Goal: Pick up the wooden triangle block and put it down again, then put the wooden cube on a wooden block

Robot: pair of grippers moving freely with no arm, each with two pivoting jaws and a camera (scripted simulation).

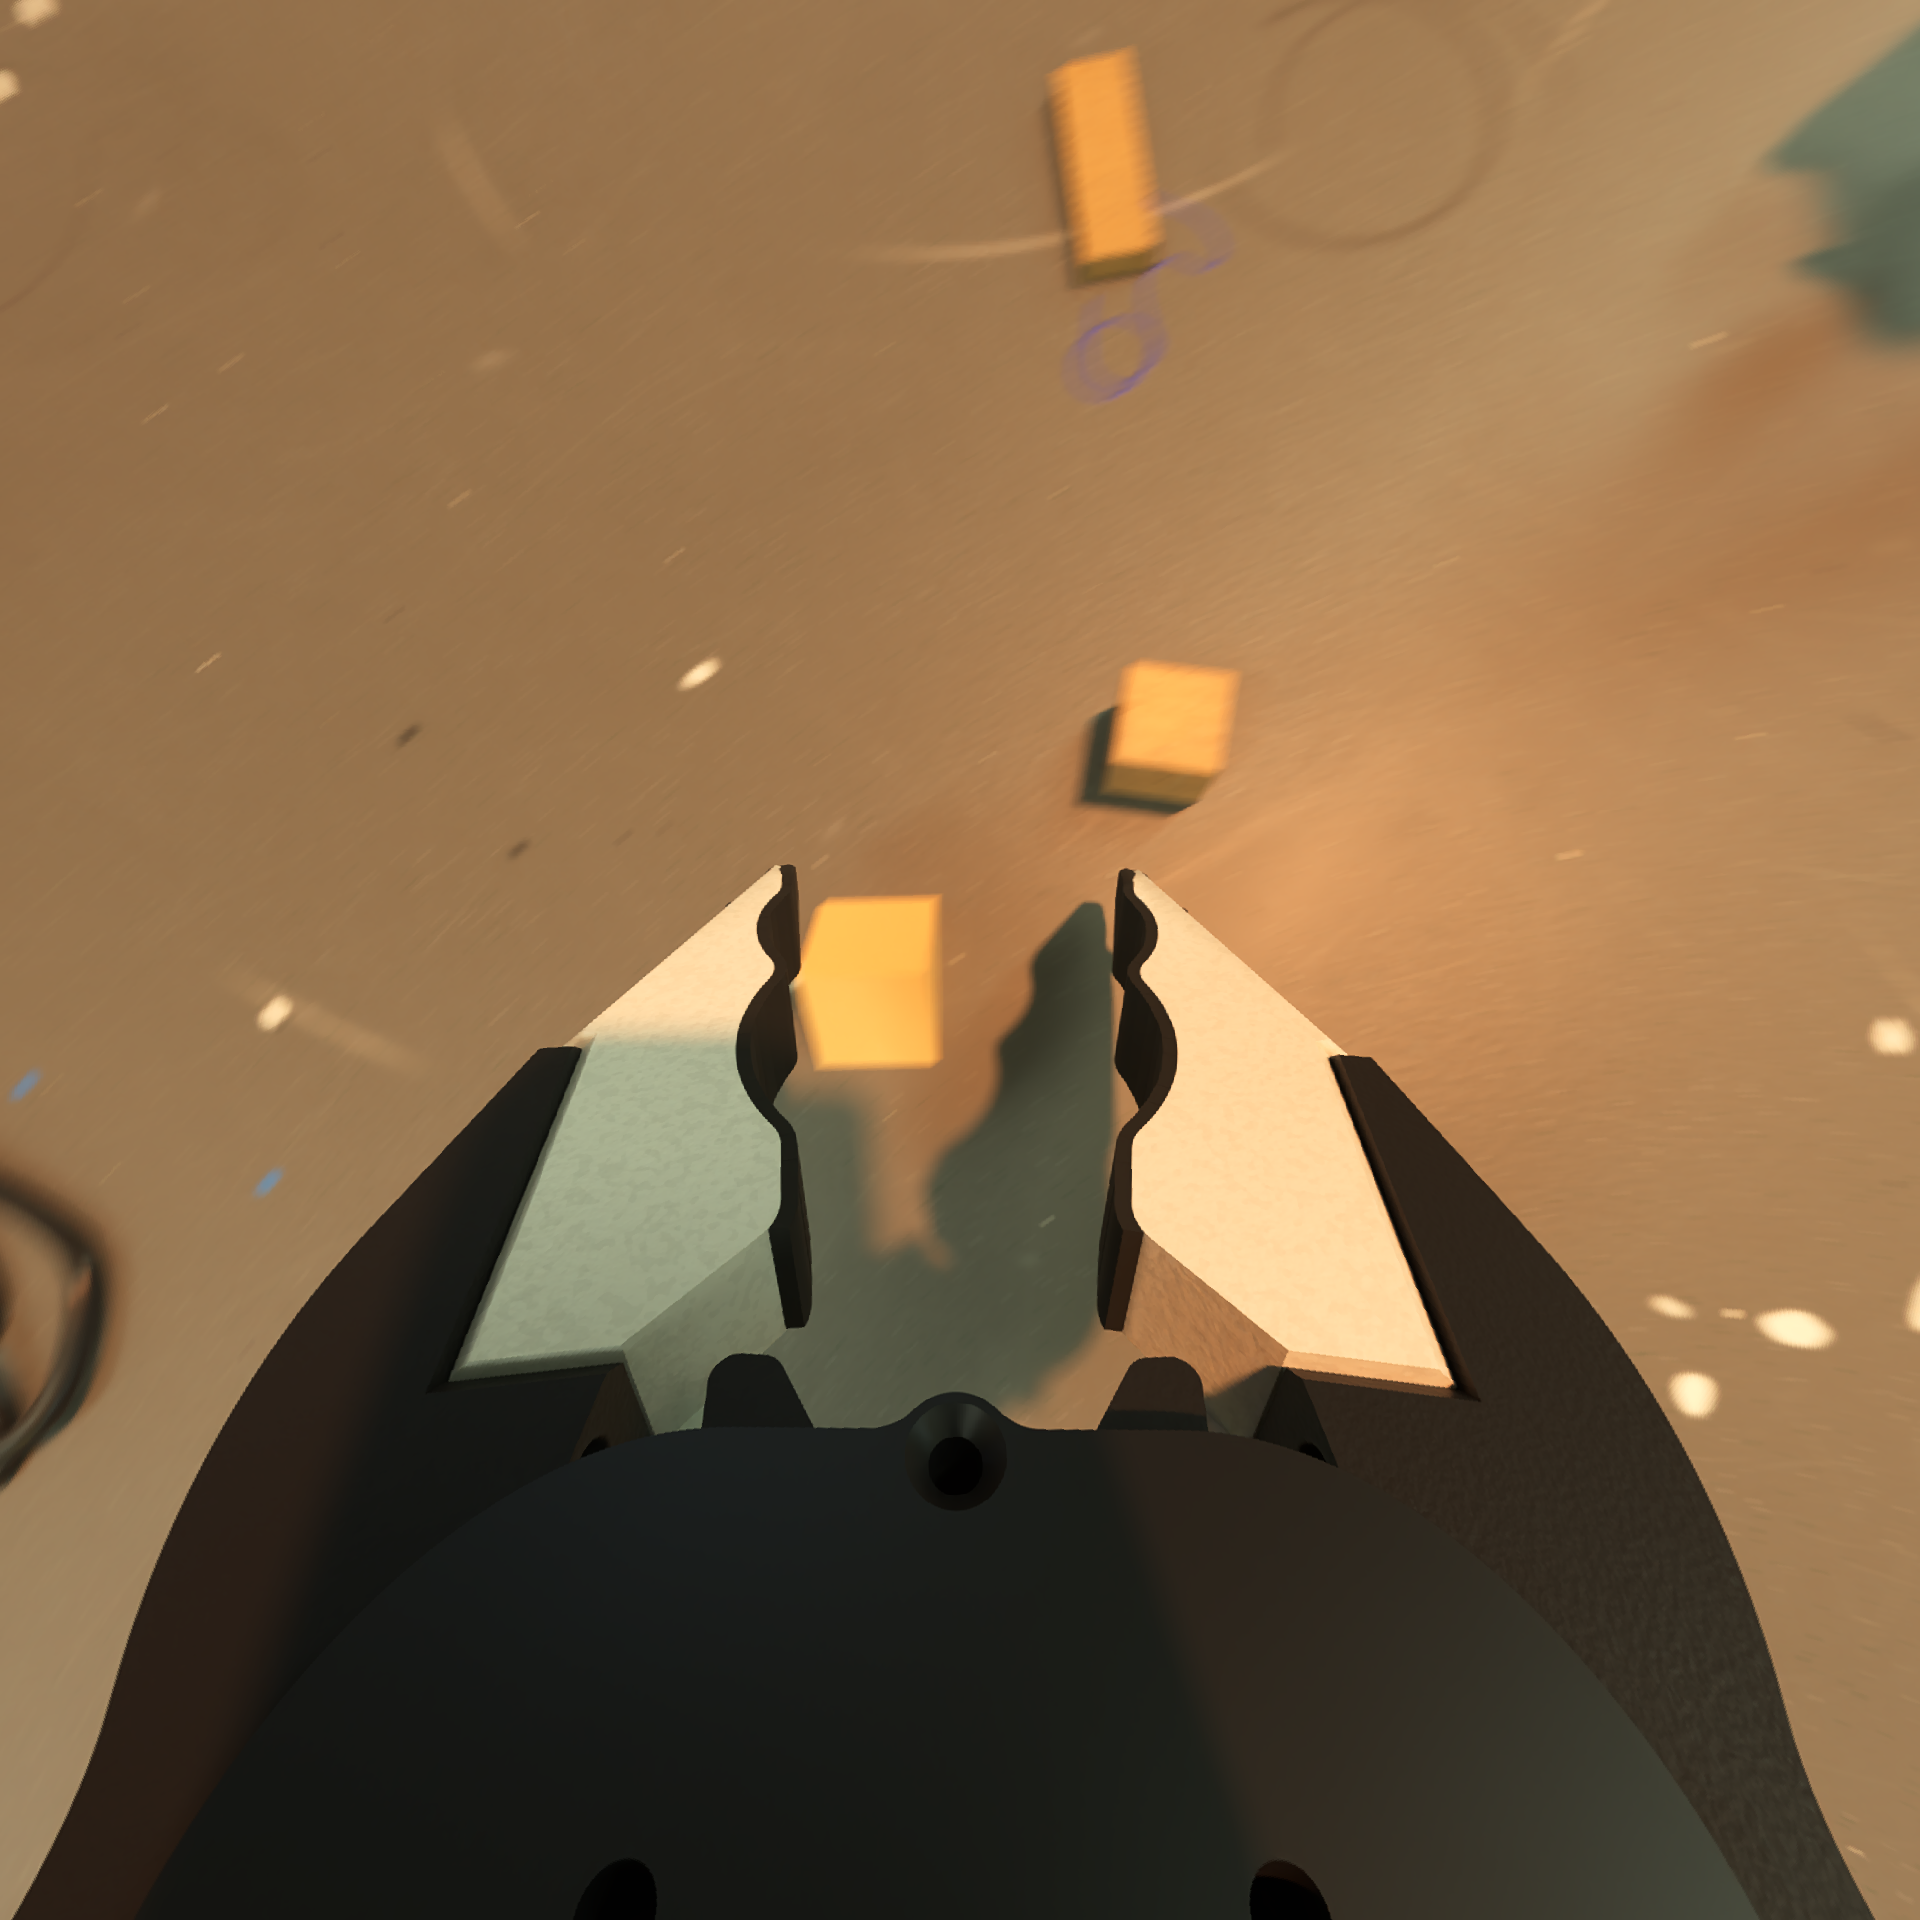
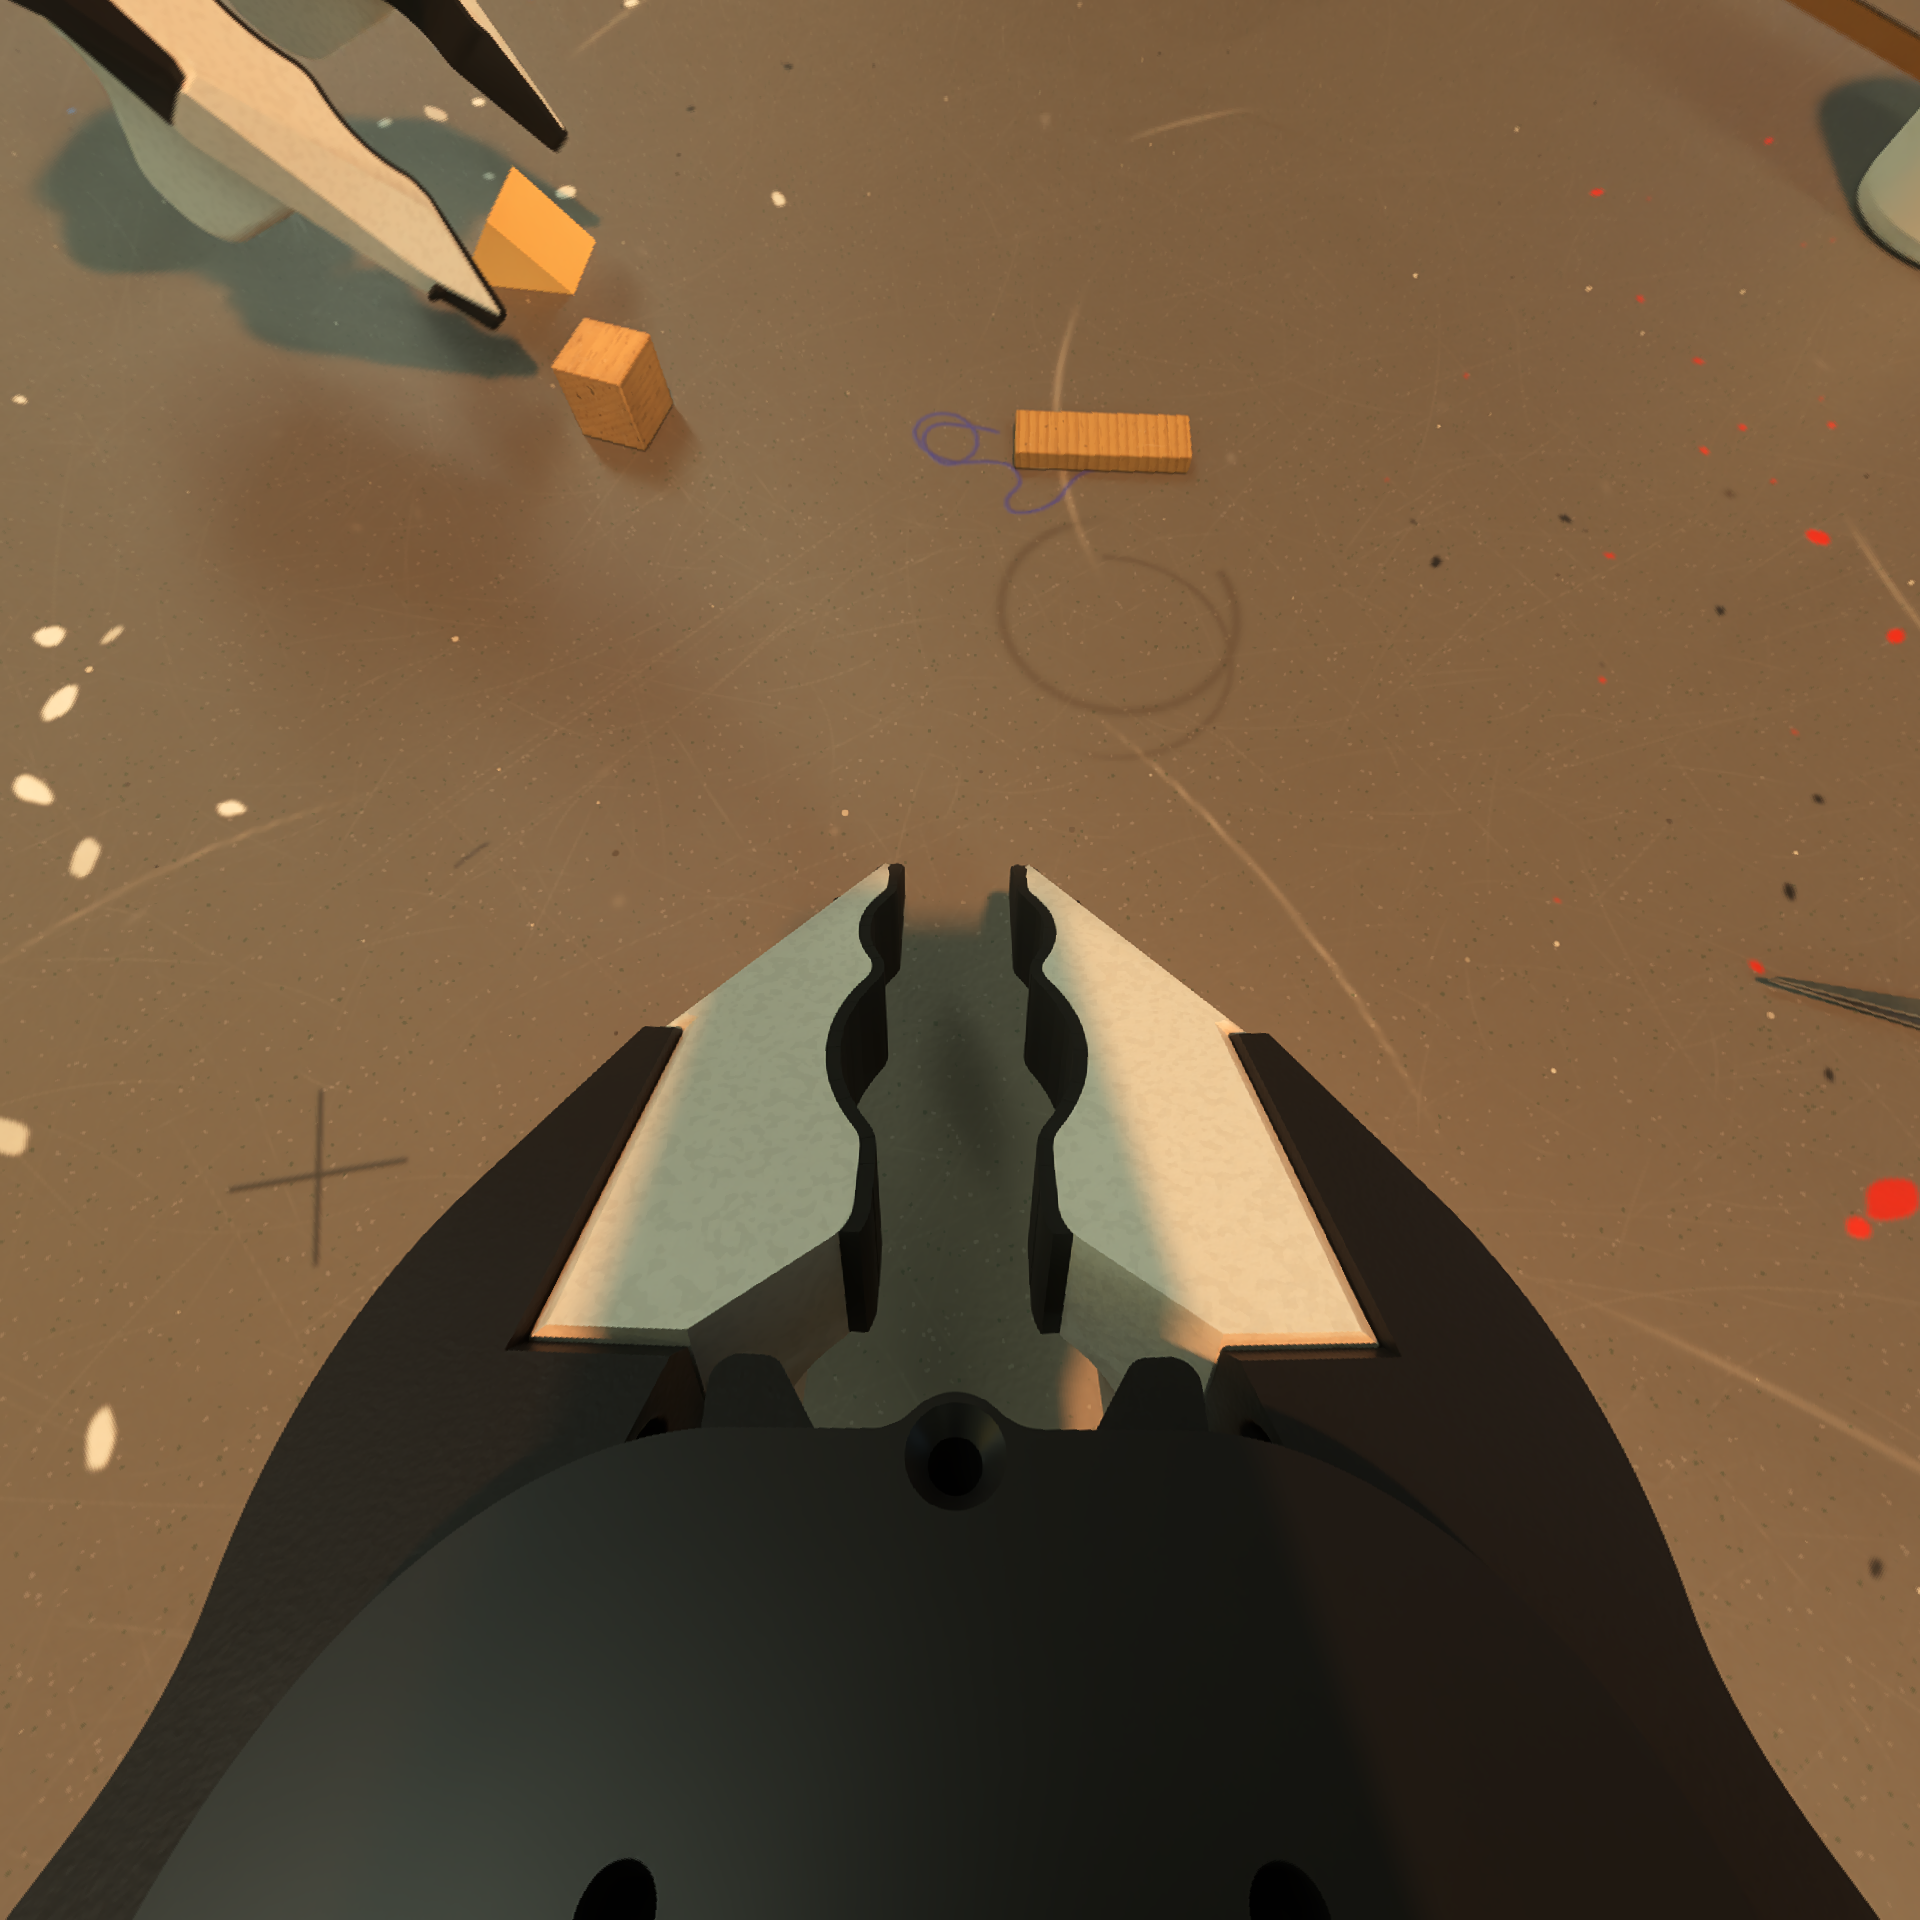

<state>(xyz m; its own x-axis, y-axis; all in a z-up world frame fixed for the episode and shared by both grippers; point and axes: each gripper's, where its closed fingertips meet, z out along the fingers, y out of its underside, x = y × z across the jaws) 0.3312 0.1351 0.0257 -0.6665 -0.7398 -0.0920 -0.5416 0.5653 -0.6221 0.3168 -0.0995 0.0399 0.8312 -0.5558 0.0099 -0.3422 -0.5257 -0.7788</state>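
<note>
The wooden triangle block (image 1: 873, 982) lies on the brown table between the fingers of my left gripper (image 1: 956, 883), close to the left finger. That gripper is open and its jaws stand wide apart around the block. The right wrist view shows the same: the left gripper (image 2: 511, 218) astride the triangle block (image 2: 535, 234). The wooden cube (image 1: 1169, 732) (image 2: 613, 382) sits just beyond it. A long flat wooden block (image 1: 1103, 166) (image 2: 1101, 442) lies farther off. My right gripper (image 2: 956, 878) is empty, with a narrow gap between its jaws, low over bare table.
The table (image 2: 1455, 727) is scratched, with paint specks and a ring mark (image 2: 1117, 634). A pale object (image 2: 1891, 177) sits at the far right edge of the right wrist view. A dark cable loop (image 1: 52, 1320) lies at the left edge of the left wrist view.
</note>
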